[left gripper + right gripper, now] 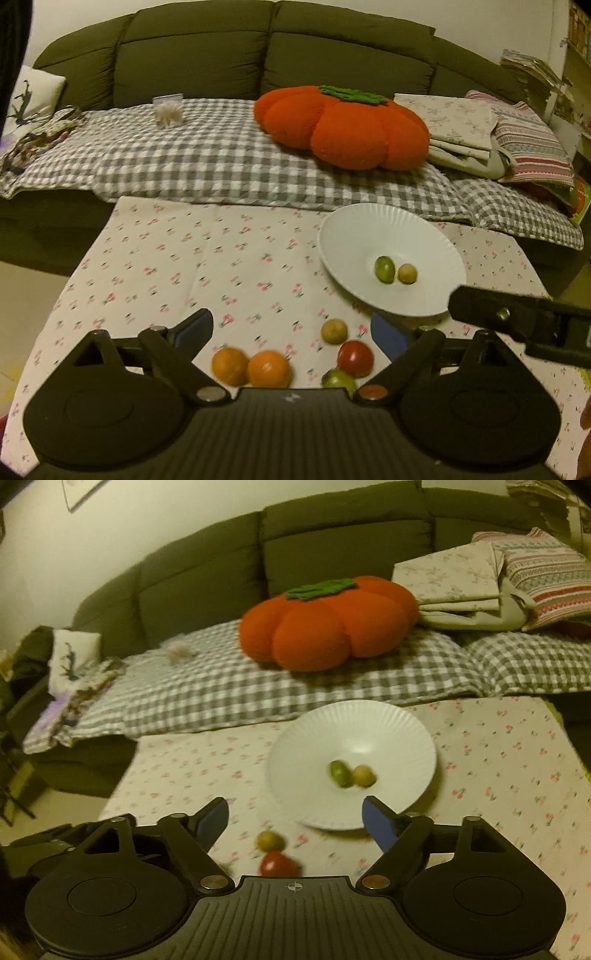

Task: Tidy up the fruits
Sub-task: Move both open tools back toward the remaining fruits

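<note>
On the cherry-print tablecloth [221,266] sits a white ribbed plate [354,229] holding a green fruit [384,269] touching a yellowish one [407,273]. Nearer the left gripper [291,328], whose jaws are spread wide and empty, lie two oranges [251,366], a red tomato [355,358], a yellow fruit [334,331] and another green fruit [338,379]. The right gripper [295,818] is likewise released, empty, above the plate's near rim.

No readable text, label, brand or number appears in either view; the only sign is a small white crosshair mark [294,886] printed on the ribbed black gripper body in the right wrist view.
</note>
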